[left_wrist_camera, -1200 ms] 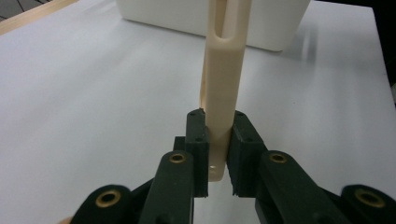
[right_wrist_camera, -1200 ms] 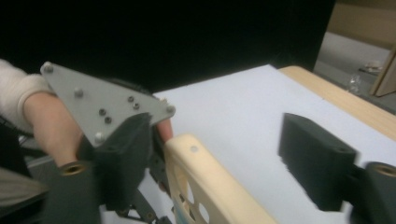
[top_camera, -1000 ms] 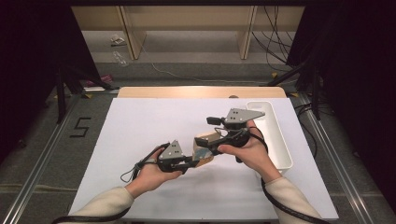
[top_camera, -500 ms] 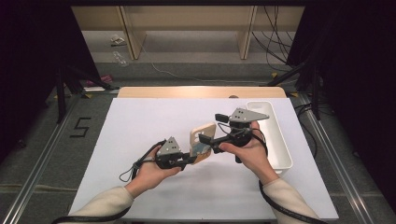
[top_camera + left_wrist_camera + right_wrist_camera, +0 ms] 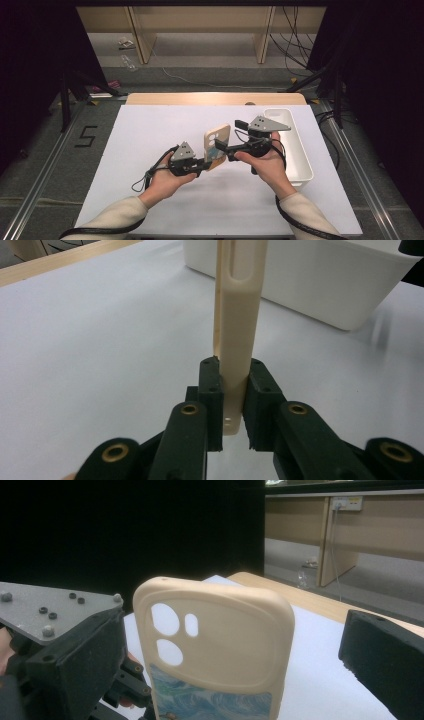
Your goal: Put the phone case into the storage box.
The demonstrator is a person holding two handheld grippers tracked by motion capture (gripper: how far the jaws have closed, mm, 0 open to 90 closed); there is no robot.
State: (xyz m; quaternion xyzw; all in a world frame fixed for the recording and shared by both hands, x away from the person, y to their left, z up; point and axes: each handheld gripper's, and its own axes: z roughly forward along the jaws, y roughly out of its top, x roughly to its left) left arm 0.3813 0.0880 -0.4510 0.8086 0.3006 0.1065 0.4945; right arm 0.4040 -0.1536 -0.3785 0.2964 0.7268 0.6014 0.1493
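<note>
White bin (image 5: 302, 159) close right of both grippers; open table (image 5: 150, 130) leftward.

Both forearms in from bottom, beige sleeves, hands close together mid-frame. Left gripper (image 5: 200, 165) low, pointing right, fingers (image 5: 210, 390) clamped tight. Left hand (image 5: 165, 176) cupped under it, palm up. Right gripper (image 5: 222, 148) pointing left toward left one, jaws just been opening, now spread wide, nothing pressed. Right hand (image 5: 264, 162) wrapped round body, grey plate on top, cable trailing back along forearm.
</note>
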